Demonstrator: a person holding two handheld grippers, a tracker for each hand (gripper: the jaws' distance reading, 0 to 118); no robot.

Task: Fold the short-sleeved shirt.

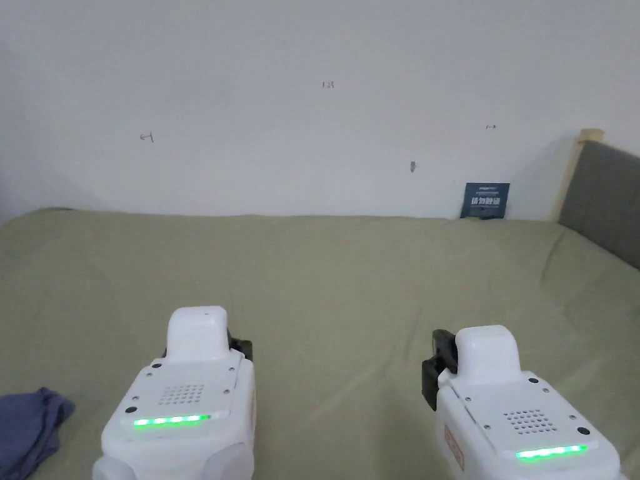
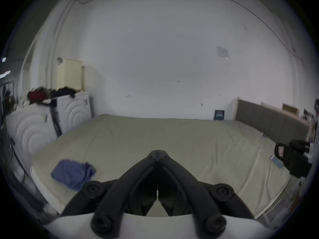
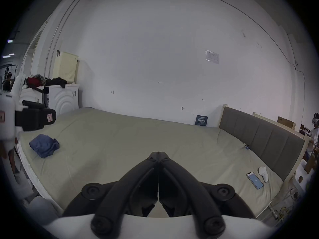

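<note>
Both claws sit pressed together and empty over the bed sheet (image 1: 350,281): left gripper (image 2: 158,151), right gripper (image 3: 158,152). My worry is the shirt (image 3: 44,147), a blue crumpled heap near the bed's left edge, well apart from both; grabbing a bunched layer could drag it off the side. Further right, a phone (image 3: 255,180) and a white object (image 3: 263,173) lie near the headboard (image 3: 259,139), clear of my path.

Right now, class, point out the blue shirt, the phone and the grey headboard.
blue shirt (image 3: 44,147): right gripper view, middle of the crumpled heap.
phone (image 3: 255,180): right gripper view, centre of its lit screen.
grey headboard (image 3: 262,139): right gripper view, on a padded panel.
</note>
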